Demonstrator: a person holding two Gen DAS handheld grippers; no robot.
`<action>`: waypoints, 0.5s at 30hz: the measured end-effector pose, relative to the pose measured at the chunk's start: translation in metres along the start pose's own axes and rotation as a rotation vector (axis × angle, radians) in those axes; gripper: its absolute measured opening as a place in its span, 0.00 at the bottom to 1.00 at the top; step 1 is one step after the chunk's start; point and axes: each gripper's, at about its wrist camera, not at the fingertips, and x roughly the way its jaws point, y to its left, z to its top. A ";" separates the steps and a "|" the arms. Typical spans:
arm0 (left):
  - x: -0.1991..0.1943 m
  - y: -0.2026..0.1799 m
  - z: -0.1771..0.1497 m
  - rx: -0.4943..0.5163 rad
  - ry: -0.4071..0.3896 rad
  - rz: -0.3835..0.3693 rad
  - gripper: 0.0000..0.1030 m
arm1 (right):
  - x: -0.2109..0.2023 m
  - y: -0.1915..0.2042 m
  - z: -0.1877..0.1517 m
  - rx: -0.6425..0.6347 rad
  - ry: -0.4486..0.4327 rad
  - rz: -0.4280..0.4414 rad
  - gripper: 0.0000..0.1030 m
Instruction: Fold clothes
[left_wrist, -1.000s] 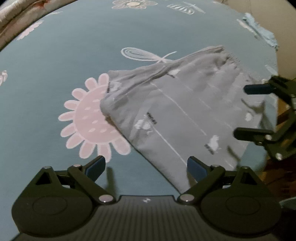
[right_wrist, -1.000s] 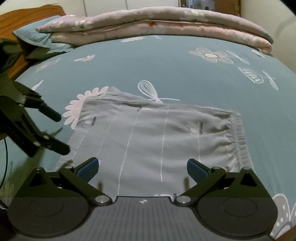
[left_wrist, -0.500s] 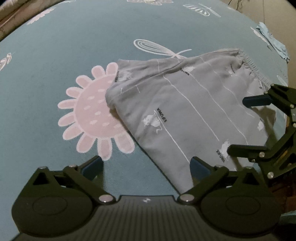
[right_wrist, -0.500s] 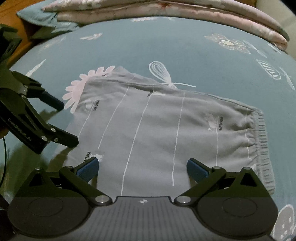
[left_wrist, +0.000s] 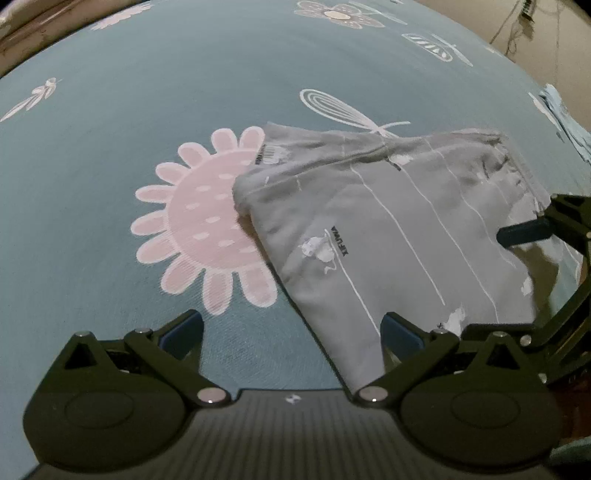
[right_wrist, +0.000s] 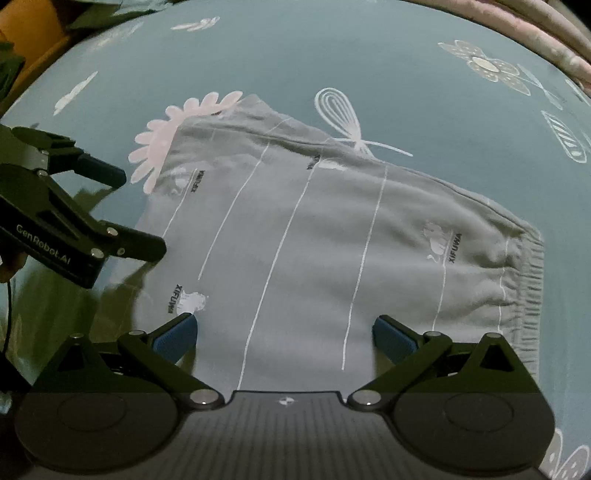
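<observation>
Folded grey shorts (right_wrist: 332, 240) lie on the teal flowered bedsheet (left_wrist: 110, 147), covering part of its pink flower (left_wrist: 199, 221). The left gripper (left_wrist: 291, 328) and right gripper (right_wrist: 284, 328) hang above with jaws spread wide, holding nothing; the shorts' near edge is hidden behind them.

Left wrist view looks steeply down along its fingers, close over the bedsheet (left_wrist: 110, 184) at the shorts' (left_wrist: 388, 229) leg end. Right wrist view looks steeply down, close over the shorts (right_wrist: 314, 240) near the waistband. Both share the shorts, the pink flower (left_wrist: 199, 229) (right_wrist: 162, 129) and the whisk print (left_wrist: 332, 107) (right_wrist: 340, 110).
</observation>
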 end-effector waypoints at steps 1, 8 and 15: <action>0.000 0.000 0.000 -0.002 -0.003 0.000 0.99 | 0.000 -0.001 0.000 0.011 -0.002 -0.002 1.00; -0.003 0.004 -0.009 -0.005 -0.054 -0.028 0.99 | 0.000 0.003 0.002 0.008 0.012 -0.032 1.00; -0.008 0.011 -0.018 -0.018 -0.131 -0.054 0.99 | 0.000 0.007 -0.001 0.050 -0.028 -0.063 1.00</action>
